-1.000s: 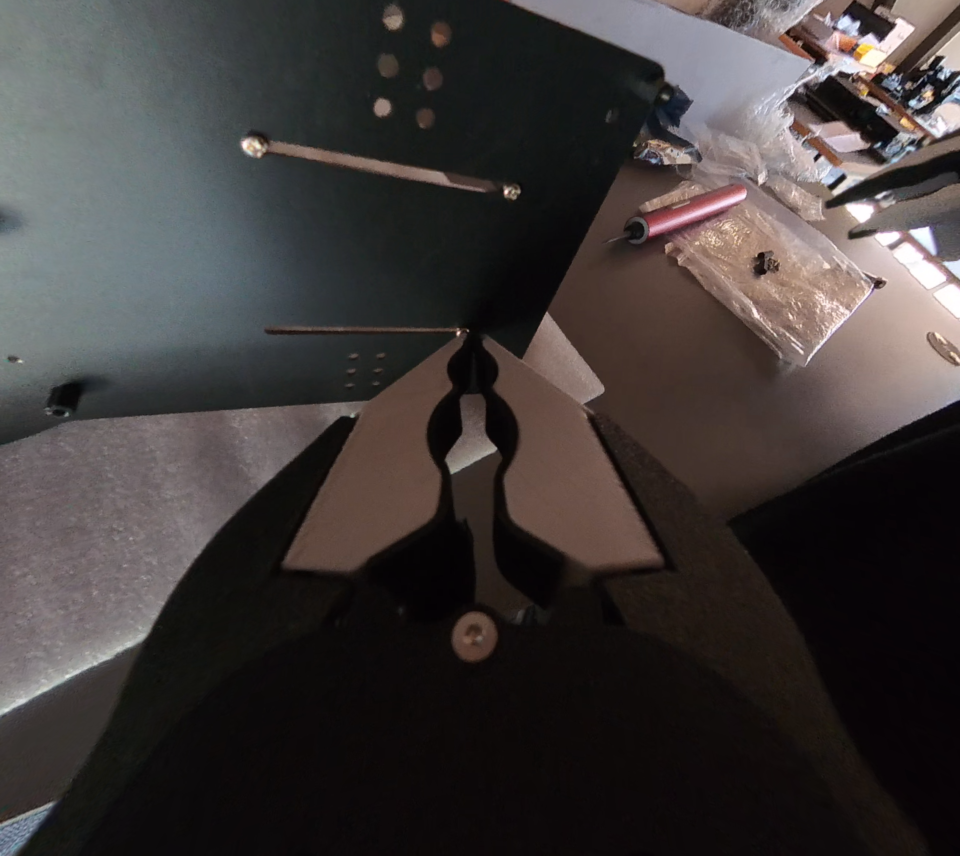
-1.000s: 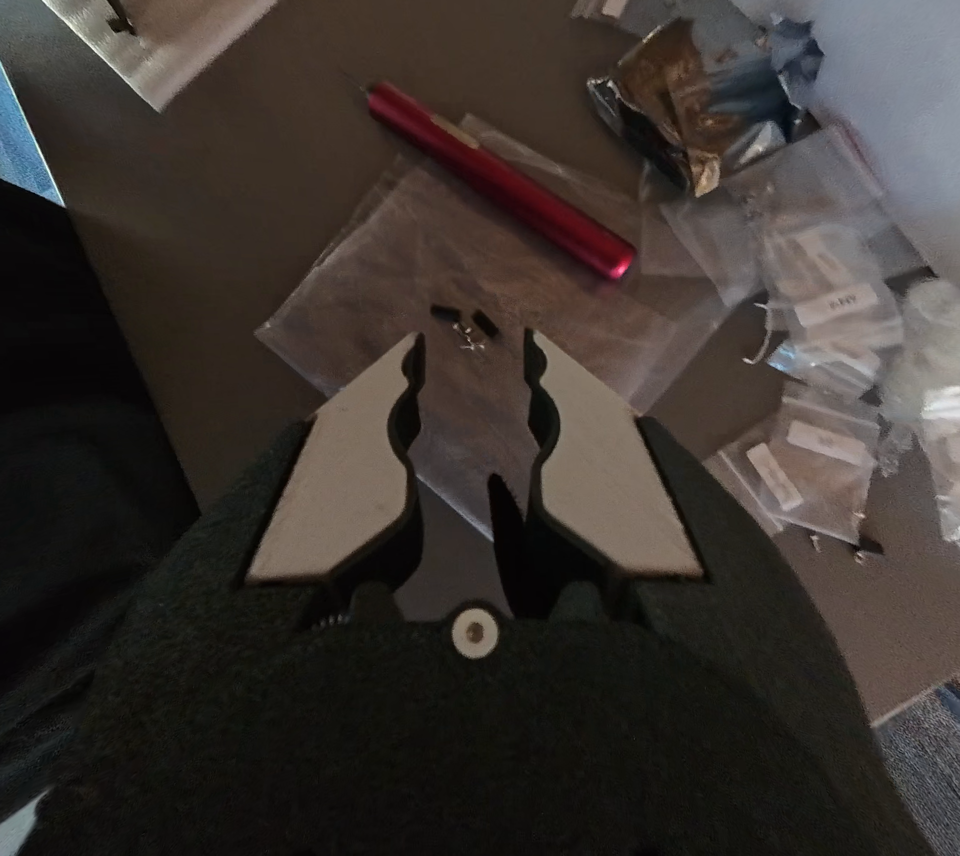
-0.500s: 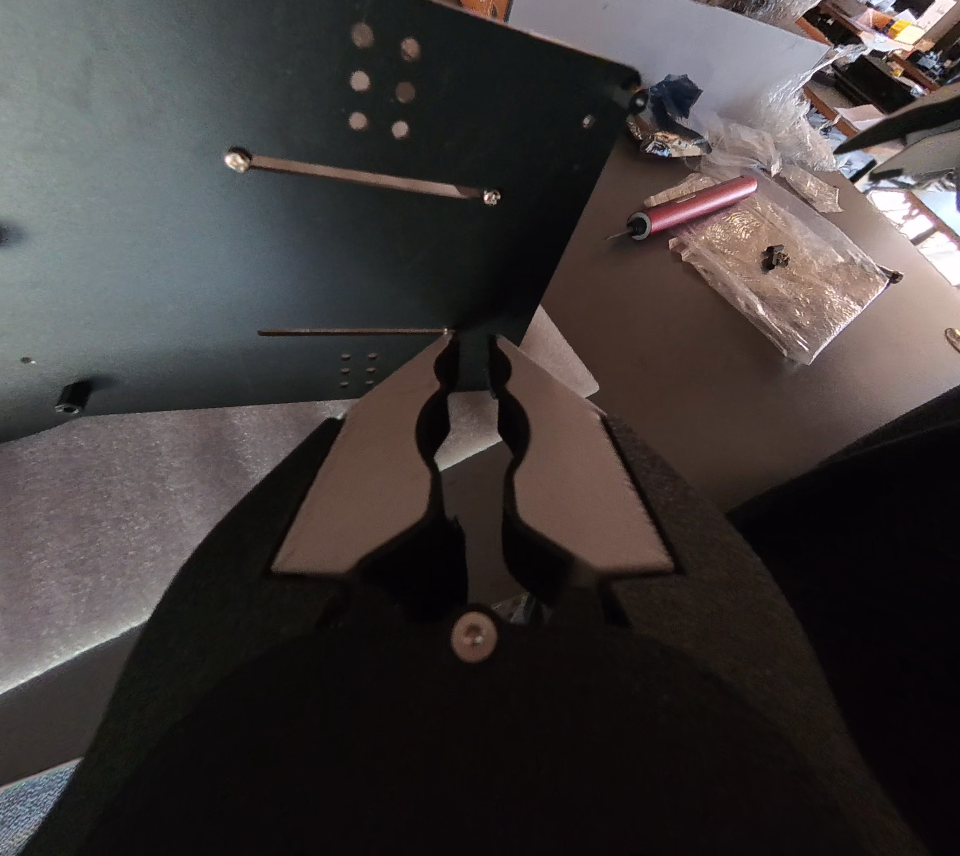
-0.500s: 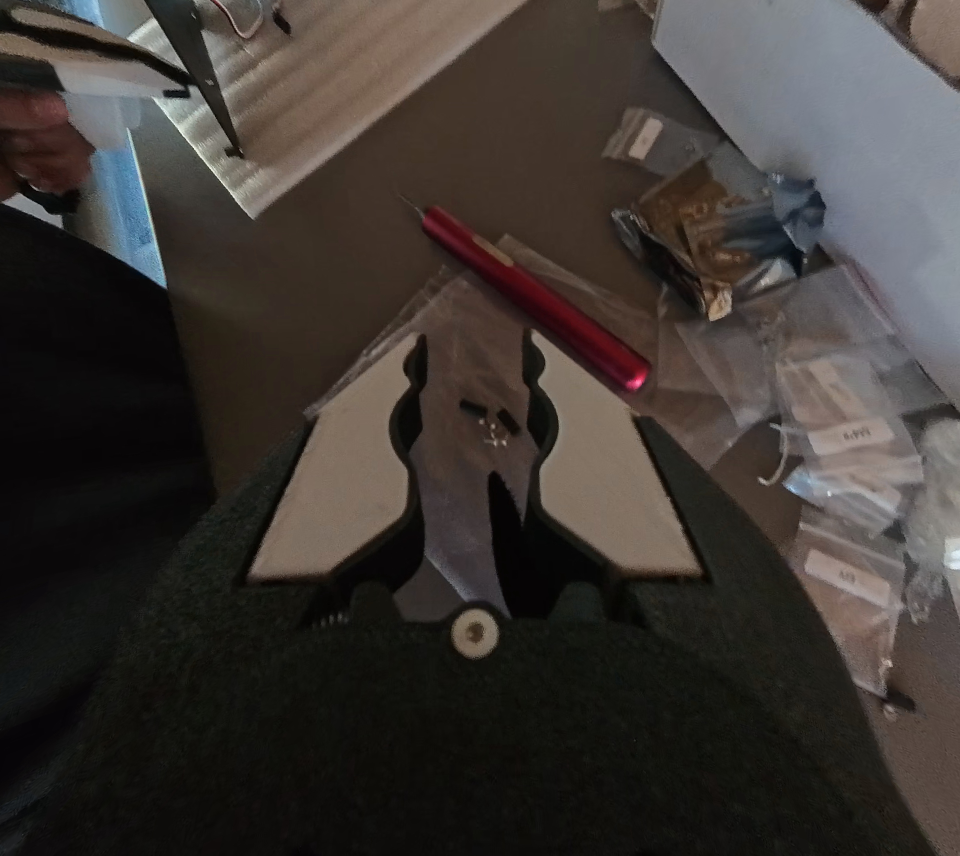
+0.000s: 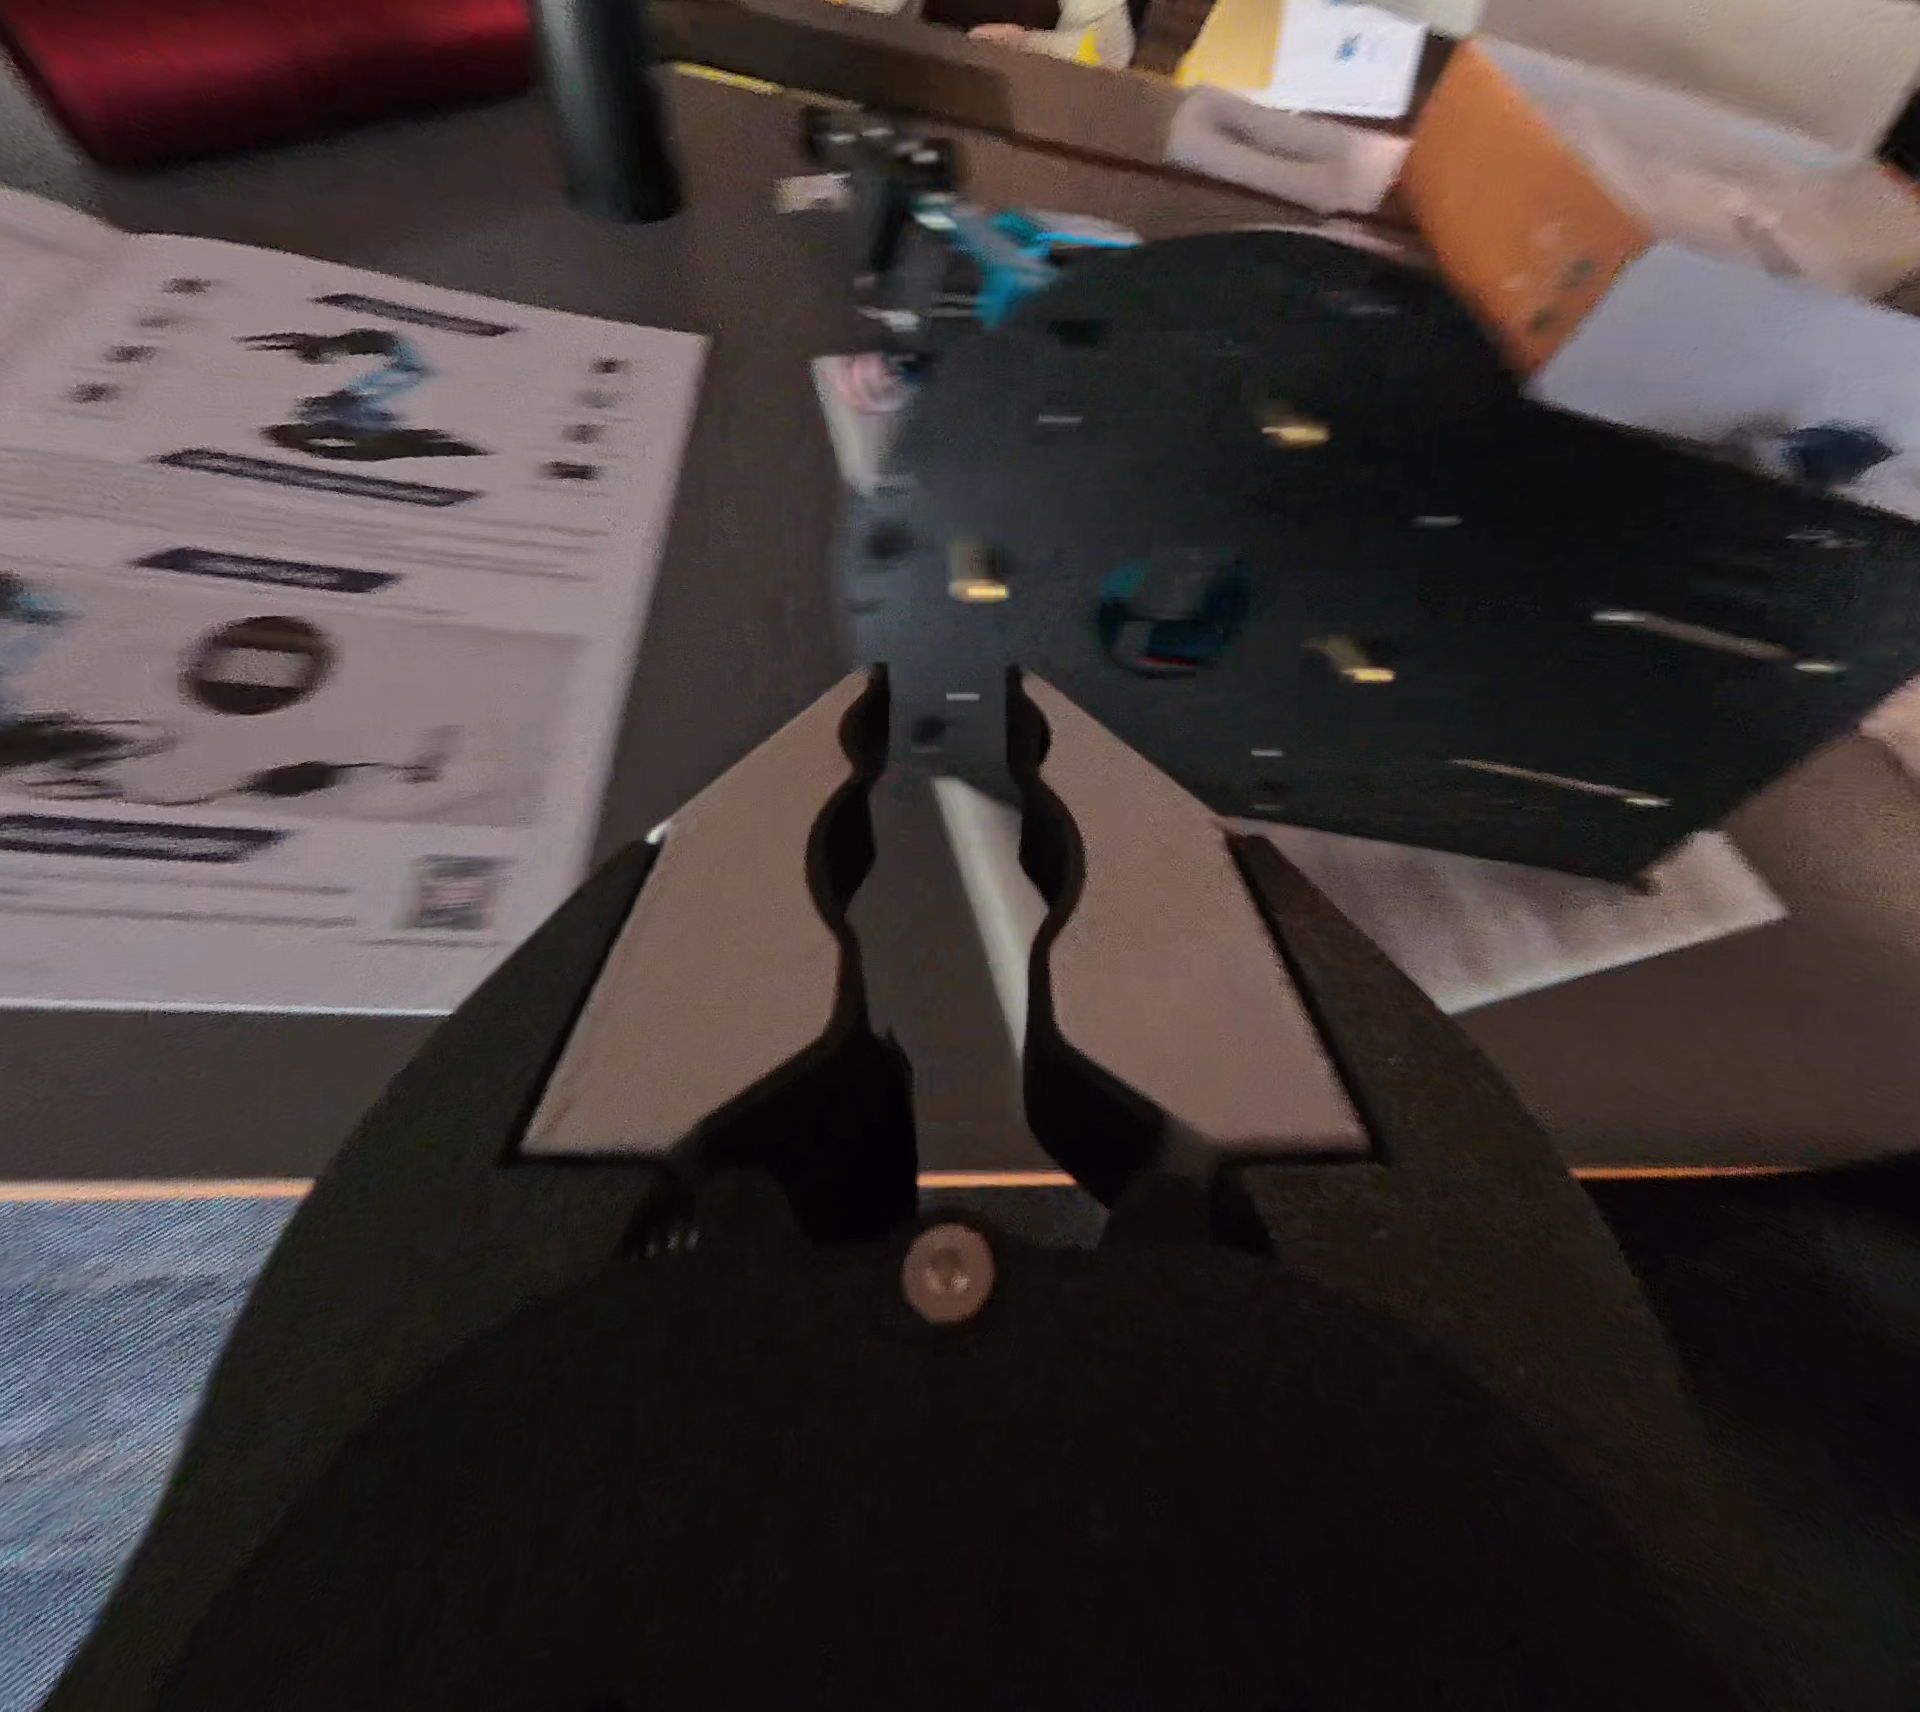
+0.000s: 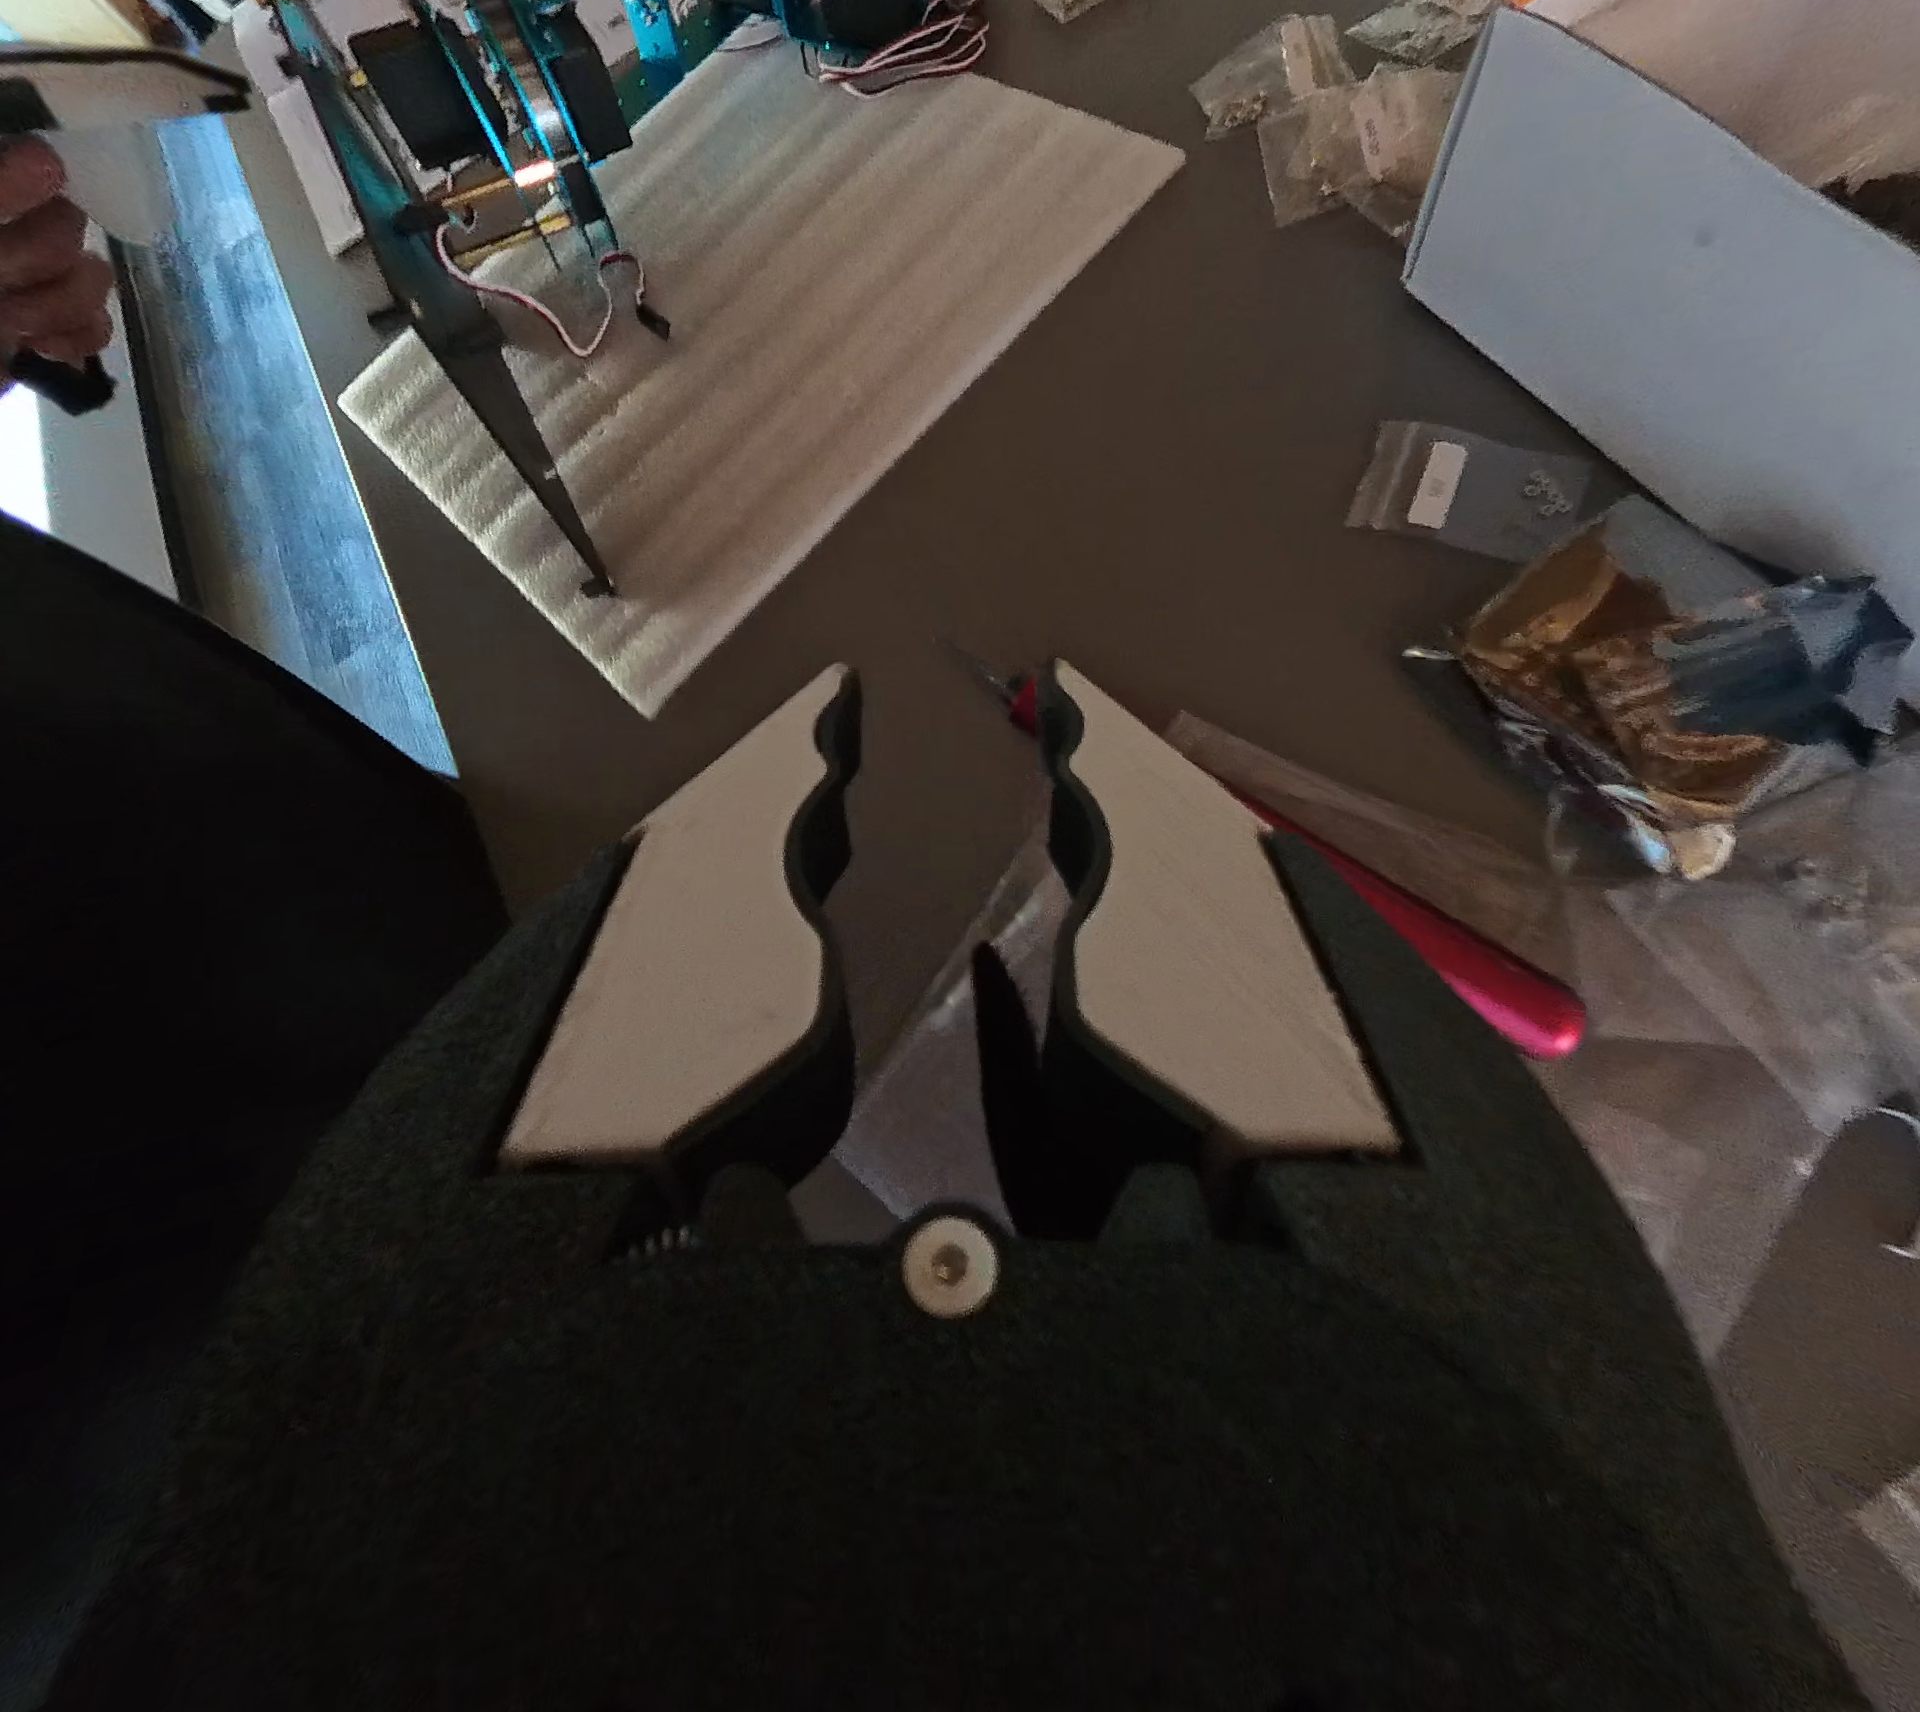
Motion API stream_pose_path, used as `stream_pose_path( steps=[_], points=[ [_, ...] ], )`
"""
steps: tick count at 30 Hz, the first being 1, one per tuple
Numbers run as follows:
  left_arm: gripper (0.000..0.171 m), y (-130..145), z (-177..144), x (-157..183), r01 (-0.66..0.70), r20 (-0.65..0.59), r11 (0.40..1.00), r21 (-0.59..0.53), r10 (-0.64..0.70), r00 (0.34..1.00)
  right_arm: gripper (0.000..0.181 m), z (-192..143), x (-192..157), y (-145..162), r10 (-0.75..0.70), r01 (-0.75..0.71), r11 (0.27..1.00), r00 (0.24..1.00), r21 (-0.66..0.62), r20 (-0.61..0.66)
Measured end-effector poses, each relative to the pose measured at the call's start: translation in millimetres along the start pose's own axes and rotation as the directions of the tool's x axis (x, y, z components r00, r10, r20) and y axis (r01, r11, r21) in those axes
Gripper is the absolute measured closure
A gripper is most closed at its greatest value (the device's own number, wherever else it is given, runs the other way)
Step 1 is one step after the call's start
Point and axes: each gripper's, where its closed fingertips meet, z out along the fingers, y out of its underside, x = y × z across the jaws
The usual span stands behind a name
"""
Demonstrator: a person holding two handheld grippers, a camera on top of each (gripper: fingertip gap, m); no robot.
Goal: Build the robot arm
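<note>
where clamped before, black plate (image 5: 1351, 540) released — left hand-held gripper (image 5: 945, 686) parted

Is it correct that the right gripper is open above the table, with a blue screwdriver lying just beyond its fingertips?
Not quite. The right gripper is open above the table, but the screwdriver beside its fingertips is red, not blue; the right wrist view shows it lying partly hidden behind one finger.

Dim, side-lit scene; left wrist view motion-blurred, right sharper, edges wide-angle bent.
</note>
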Motion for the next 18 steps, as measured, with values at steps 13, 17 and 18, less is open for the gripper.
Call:
stream_pose_path(
  steps=[13, 17, 18],
  points=[
    [0.151, -23, 18, -204, -0.132, 0.263, 0.991, -0.026, 0.134, 0.955, 0.152, 58, -35, -14, 0.239, -0.239, 0.971, 0.970, 0.004, -0.056],
    [0.151, -32, 27, -229, -0.092, 0.263, 0.996, -0.003, 0.089, 0.961, 0.154, 69, -33, -20, 0.260, -0.261, 0.965, 0.961, 0.004, -0.095],
    [0.151, -34, 30, -233, -0.068, 0.247, 0.998, 0.007, 0.064, 0.967, 0.154, 73, -34, -22, 0.265, -0.266, 0.964, 0.959, 0.005, -0.098]
  ],
)
